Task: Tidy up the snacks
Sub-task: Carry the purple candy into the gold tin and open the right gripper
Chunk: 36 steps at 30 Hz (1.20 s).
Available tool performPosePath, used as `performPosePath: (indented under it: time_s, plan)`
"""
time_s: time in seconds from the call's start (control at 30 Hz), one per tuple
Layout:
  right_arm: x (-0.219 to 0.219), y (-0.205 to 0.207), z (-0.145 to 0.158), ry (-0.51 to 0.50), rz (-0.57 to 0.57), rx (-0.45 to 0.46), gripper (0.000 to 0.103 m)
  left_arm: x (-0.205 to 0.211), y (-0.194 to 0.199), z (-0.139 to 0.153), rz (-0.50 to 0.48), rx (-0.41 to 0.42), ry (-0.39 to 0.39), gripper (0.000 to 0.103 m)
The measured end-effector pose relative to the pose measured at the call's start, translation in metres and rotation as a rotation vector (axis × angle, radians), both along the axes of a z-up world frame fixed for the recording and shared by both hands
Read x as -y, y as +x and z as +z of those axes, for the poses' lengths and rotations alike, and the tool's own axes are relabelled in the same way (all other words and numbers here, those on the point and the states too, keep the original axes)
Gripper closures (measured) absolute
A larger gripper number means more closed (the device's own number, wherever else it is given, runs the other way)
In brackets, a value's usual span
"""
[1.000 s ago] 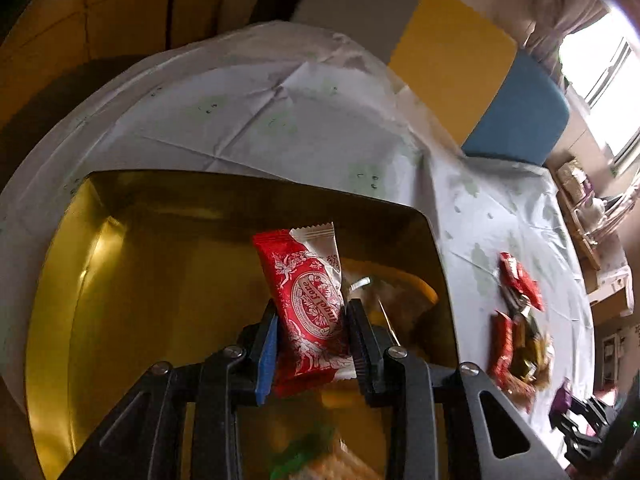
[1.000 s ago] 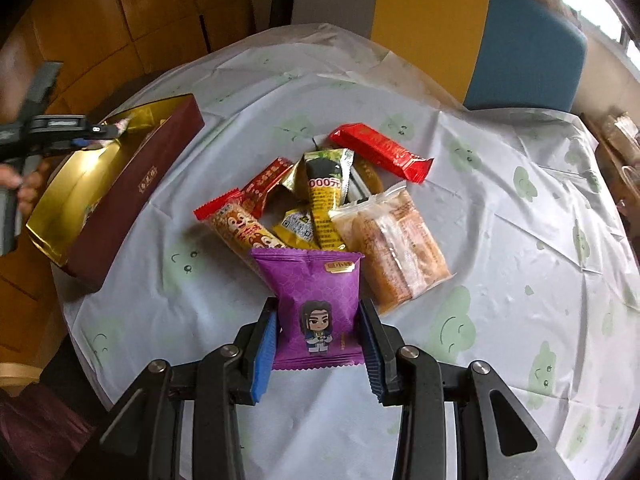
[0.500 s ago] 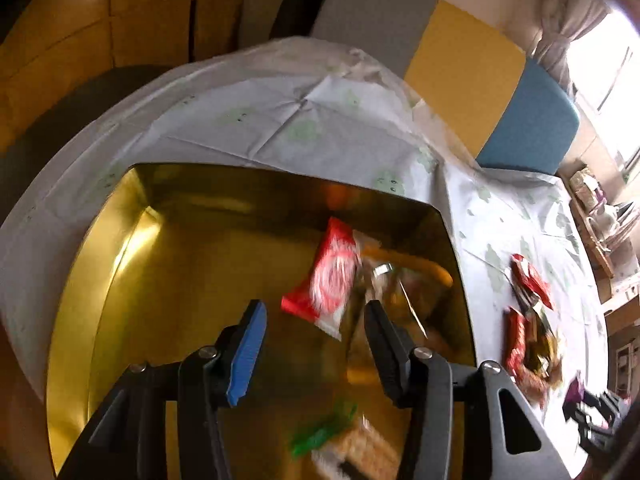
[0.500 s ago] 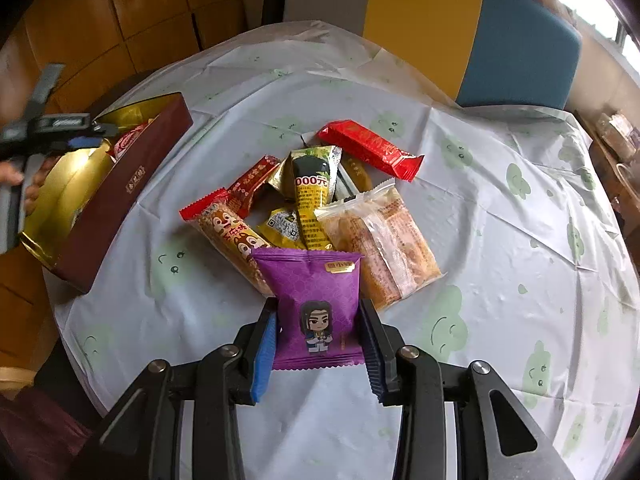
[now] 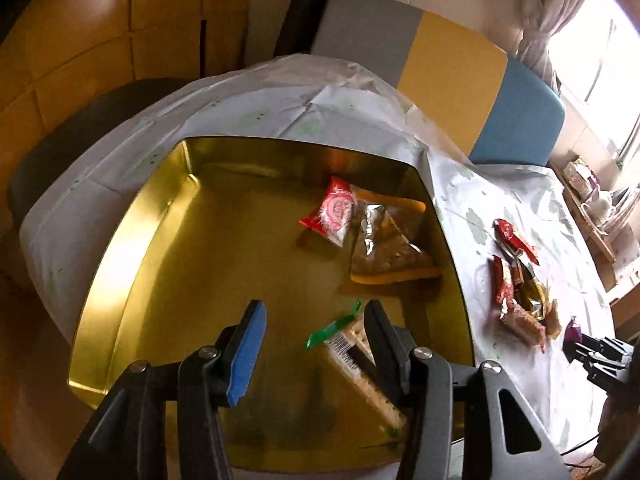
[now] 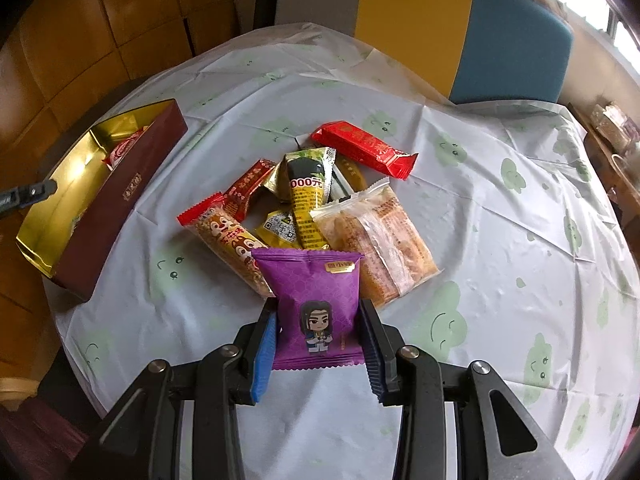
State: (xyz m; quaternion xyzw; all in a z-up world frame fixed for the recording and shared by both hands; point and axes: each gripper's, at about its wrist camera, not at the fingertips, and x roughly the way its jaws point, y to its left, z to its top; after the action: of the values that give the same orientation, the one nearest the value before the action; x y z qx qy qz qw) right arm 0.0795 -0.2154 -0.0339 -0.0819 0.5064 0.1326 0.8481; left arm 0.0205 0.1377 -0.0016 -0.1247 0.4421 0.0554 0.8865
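Between the right gripper's [image 6: 318, 354] two pads, at lower centre of the right wrist view, sits the purple snack packet [image 6: 314, 306]. Both pads press its side edges, so this gripper is closed on it. The packet's long axis runs up the frame, its sealed top edge toward the snack pile [image 6: 308, 204] and its printed cartoon figure upright.

The pile lies just above the packet at frame centre, on the pale tablecloth [image 6: 500, 216]. A long red bar [image 6: 362, 148] at the pile's upper right runs diagonally from upper left to lower right. A clear-wrapped pastry pack [image 6: 376, 240] at the right runs the same way. A chipmunk-print bar [image 6: 224, 244] lies at the left, also on a diagonal.

At left of that view stands the gold-lined box [image 6: 120, 196] with dark red outer walls, apart from the pile.

The left gripper [image 5: 310, 342] hangs over this box [image 5: 132, 236], its jaws spread wide with nothing between the pads; they have just been opening. A red-and-white packet [image 5: 330, 212] lies inside at upper centre, tilted, beside a clear pack with orange ends [image 5: 386, 240]. A green-ended cracker pack [image 5: 352, 344] lies partly behind the right finger [image 5: 386, 350].
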Motion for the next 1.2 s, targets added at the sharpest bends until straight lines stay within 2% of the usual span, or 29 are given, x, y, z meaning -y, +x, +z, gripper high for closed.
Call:
performPosePath:
  time_s: [0.3, 0.5, 0.77, 1.0, 1.2]
  plan:
    - [0.009, 0.005, -0.005, 0.002, -0.036, -0.022, 0.064, 0.004, -0.012, -0.004, -0.012, 0.006, 0.017, 0.051]
    - [0.001, 0.004, 0.008, 0.001, -0.019, -0.010, 0.064, -0.001, -0.017, -0.001, 0.000, 0.026, 0.032, 0.051]
    - [-0.072, -0.006, 0.050, 0.074, 0.149, 0.073, 0.064, -0.006, -0.020, -0.004, 0.006, 0.024, 0.022, 0.051]
    - [-0.149, -0.008, 0.062, 0.142, 0.294, 0.087, 0.064, -0.014, -0.022, -0.007, 0.024, 0.020, 0.015, 0.051]
    - [-0.200, -0.003, 0.064, 0.177, 0.366, 0.079, 0.064, -0.021, -0.024, -0.008, 0.039, 0.024, 0.000, 0.051]
